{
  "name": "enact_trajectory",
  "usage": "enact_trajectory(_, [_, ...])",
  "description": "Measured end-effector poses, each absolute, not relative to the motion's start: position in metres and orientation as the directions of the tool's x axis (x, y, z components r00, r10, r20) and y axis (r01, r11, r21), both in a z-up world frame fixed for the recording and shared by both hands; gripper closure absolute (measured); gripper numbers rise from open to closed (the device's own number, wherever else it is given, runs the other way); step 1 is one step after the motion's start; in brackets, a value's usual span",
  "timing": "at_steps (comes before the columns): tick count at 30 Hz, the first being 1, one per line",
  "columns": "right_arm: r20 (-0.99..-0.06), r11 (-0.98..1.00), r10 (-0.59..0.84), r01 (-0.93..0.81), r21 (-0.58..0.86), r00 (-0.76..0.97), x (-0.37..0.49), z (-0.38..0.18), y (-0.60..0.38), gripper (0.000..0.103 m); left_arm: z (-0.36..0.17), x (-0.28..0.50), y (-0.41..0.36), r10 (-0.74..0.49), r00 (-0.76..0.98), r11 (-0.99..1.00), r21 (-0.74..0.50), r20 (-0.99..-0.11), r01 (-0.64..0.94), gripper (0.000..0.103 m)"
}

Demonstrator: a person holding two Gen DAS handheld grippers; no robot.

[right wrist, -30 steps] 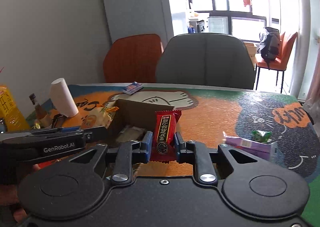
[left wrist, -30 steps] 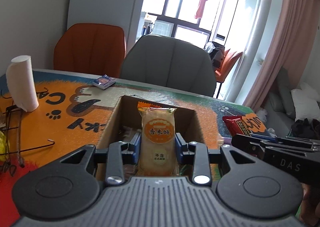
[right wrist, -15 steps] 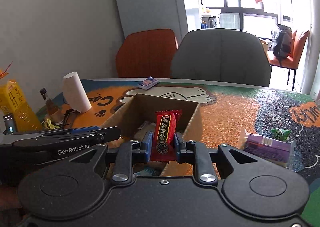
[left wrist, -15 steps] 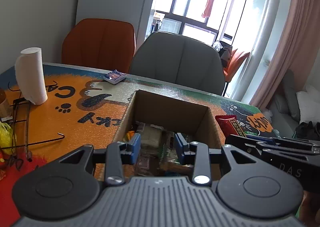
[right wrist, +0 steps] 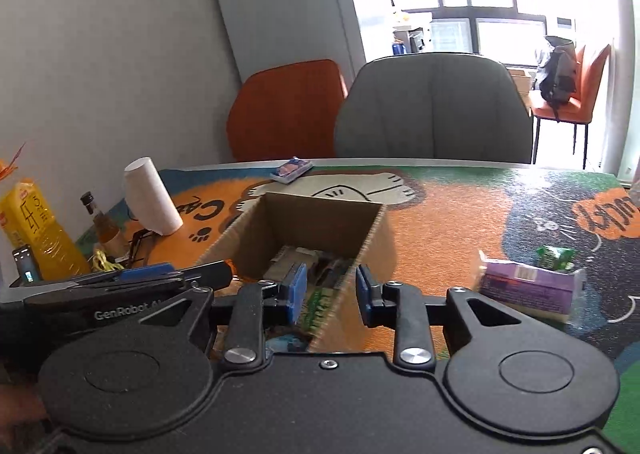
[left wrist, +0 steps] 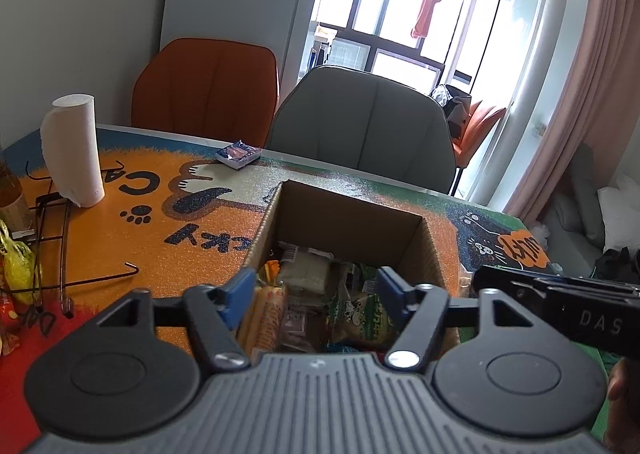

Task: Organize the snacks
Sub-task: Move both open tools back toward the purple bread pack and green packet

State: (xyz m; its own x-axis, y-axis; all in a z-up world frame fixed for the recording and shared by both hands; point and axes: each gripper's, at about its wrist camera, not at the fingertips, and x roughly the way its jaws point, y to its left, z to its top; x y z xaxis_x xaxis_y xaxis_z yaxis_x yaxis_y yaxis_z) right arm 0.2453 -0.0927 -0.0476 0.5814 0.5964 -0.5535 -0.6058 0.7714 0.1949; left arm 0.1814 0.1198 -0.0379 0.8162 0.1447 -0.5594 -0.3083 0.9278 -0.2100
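From the left wrist view, the left claw (left wrist: 316, 296) hangs over the open cardboard box (left wrist: 352, 220) with its jaws spread wide and nothing between them; its place above the opening fits dropping packets straight in. The snacks (left wrist: 320, 302) lie piled loosely on the box floor, among them a green packet and a pale one. A paper roll (left wrist: 72, 150) stands upright on the bench (left wrist: 160, 222) well to the left, and a small blue packet (left wrist: 238, 154) lies near the far edge, apart from the box. From the right wrist view, the right claw (right wrist: 330, 296) is also open and empty, straddling the near right wall of the box (right wrist: 320, 214), so one jaw is over the inside and the other over the bench (right wrist: 440, 234). A purple box (right wrist: 528, 286) and a small green packet (right wrist: 554, 256) rest on the bench to the right, touching or nearly so; these look like the likely next items to gather.
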Motion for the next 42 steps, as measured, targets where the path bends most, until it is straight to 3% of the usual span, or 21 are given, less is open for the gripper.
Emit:
enact_trajectory(7, [-0.564,0.801,0.564,-0.567,0.194,0.604,0.252,-0.049,-0.119,0.071,-0.037,0.187,0.106,0.131,0.815,0.935,-0.204,-0.564,-0.291,0.016])
enact_trajectory(9, [-0.566,0.809,0.554,-0.554,0.195,0.610,0.254,-0.050,-0.130,0.061,-0.037,0.189,0.101,0.126,0.815,0.935,-0.206,-0.566,-0.288,0.014])
enact_trajectory(20, [-0.564,0.852,0.506,-0.481,0.208,0.653,0.262,-0.055,-0.184,0.038,-0.038,0.204,0.063,0.087,0.811,0.943,-0.215,-0.578,-0.254,0.008])
enact_trajectory(35, [-0.554,0.877,0.476,-0.411,0.248,0.683,0.285,-0.072,-0.243,0.038,-0.043,0.233,0.007,0.028,0.822,0.959,-0.217,-0.569,-0.183,0.008])
enact_trajectory(42, [-0.550,0.879,0.474,-0.398,0.262,0.687,0.303,-0.079,-0.260,0.045,-0.049,0.251,-0.012,0.037,0.815,0.956,-0.218,-0.578,-0.197,0.008])
